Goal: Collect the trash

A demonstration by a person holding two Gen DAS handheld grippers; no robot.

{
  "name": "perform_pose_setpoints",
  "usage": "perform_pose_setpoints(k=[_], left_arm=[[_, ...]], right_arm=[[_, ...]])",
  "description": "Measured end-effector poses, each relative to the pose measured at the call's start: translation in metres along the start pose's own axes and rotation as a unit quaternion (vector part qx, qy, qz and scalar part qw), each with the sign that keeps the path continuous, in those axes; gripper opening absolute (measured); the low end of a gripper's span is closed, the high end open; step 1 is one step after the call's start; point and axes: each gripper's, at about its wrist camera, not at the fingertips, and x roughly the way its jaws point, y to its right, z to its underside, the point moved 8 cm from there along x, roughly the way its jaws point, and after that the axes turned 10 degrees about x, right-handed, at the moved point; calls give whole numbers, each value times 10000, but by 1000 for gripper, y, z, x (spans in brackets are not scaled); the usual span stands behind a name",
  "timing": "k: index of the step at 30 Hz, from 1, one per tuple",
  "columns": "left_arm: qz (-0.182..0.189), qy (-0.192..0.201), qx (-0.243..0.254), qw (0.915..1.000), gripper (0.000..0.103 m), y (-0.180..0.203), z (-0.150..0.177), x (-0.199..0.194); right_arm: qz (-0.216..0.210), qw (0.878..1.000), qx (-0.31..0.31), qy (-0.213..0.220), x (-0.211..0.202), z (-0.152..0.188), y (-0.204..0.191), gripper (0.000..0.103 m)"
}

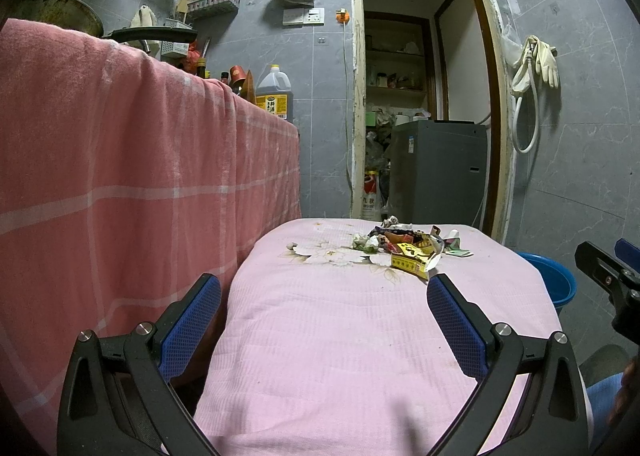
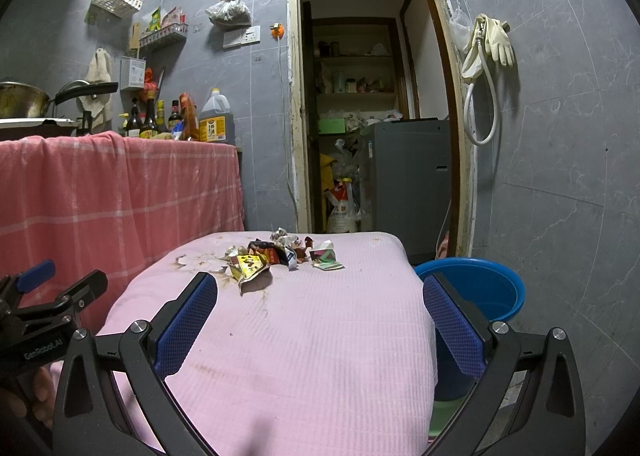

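Note:
A pile of crumpled wrappers and paper trash lies at the far end of a table covered with a pink cloth; it also shows in the right wrist view. A yellow wrapper is the nearest piece. A blue bucket stands on the floor right of the table. My left gripper is open and empty, over the near table, well short of the pile. My right gripper is open and empty, also short of the pile.
A counter draped in a red checked cloth stands left, bearing bottles and an oil jug. A doorway with a grey machine lies beyond. Gloves and a hose hang on the right wall.

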Motion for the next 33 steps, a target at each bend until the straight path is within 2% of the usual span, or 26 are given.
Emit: perform_pose_setpoints(k=[33], left_arm=[[-9, -18, -32, 10000, 101, -5, 0, 0]], right_arm=[[13, 10000, 11, -57, 1, 2, 0, 103]])
